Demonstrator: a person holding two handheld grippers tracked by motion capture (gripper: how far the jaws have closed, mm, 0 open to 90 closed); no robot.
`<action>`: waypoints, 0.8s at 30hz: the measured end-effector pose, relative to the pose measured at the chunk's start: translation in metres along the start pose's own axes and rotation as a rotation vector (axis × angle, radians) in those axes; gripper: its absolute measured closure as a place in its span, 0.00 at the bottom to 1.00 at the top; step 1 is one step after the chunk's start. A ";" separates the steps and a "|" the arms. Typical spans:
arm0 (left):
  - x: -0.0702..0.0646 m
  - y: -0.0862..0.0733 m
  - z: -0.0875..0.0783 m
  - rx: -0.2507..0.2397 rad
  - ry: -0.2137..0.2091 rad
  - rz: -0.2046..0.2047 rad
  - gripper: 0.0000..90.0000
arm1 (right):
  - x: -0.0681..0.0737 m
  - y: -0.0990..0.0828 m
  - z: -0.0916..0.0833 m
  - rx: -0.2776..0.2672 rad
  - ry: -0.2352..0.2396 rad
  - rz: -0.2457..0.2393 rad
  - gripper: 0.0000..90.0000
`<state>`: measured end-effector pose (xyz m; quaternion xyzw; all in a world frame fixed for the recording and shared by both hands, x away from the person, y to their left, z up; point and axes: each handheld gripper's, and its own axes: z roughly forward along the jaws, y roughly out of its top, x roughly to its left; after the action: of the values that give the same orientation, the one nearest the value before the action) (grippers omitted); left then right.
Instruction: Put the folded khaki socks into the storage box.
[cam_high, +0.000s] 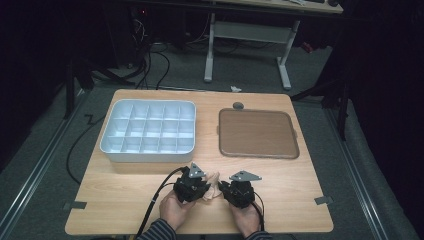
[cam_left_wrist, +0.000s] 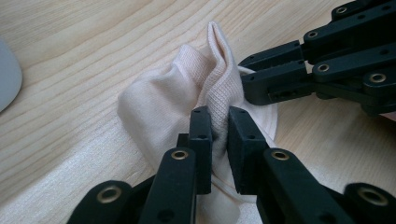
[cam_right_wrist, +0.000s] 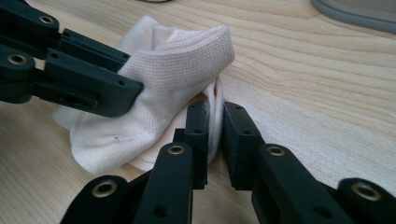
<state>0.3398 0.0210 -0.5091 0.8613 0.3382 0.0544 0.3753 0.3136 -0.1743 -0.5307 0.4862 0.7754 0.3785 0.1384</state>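
Observation:
A pale cream sock (cam_high: 214, 181) lies bunched on the wooden table (cam_high: 125, 200) near its front edge, between my two grippers. In the left gripper view the left gripper (cam_left_wrist: 219, 126) has its jaws pinched on a ribbed fold of the sock (cam_left_wrist: 163, 98), and the right gripper (cam_left_wrist: 243, 74) bites the same fold from the upper right. Seen from the right gripper, that gripper (cam_right_wrist: 215, 116) clamps a thin edge of the sock (cam_right_wrist: 182, 60), while the left gripper (cam_right_wrist: 133, 77) grips the cuff from the left. Both hands hold the grippers (cam_high: 202, 187) (cam_high: 223, 189) close together.
A white tray (cam_high: 107, 145) with several compartments sits at the back left. A flat brown tray (cam_high: 257, 132) lies at the back right, with a small grey disc (cam_high: 238, 105) behind it. Cables trail off the front edge. Bare wood lies to either side of the hands.

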 end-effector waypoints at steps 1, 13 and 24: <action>0.001 0.000 -0.001 0.000 -0.003 0.001 0.88 | 0.001 0.001 0.000 0.005 0.001 0.006 0.88; 0.007 -0.006 -0.028 -0.093 -0.058 -0.040 0.63 | 0.006 0.010 -0.021 -0.044 0.005 -0.030 0.90; 0.022 -0.013 -0.032 -0.074 -0.005 -0.123 0.57 | 0.026 0.024 -0.040 -0.085 0.035 -0.092 0.95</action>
<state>0.3380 0.0606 -0.4984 0.8245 0.3872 0.0415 0.4105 0.2932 -0.1647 -0.4826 0.4371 0.7825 0.4125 0.1627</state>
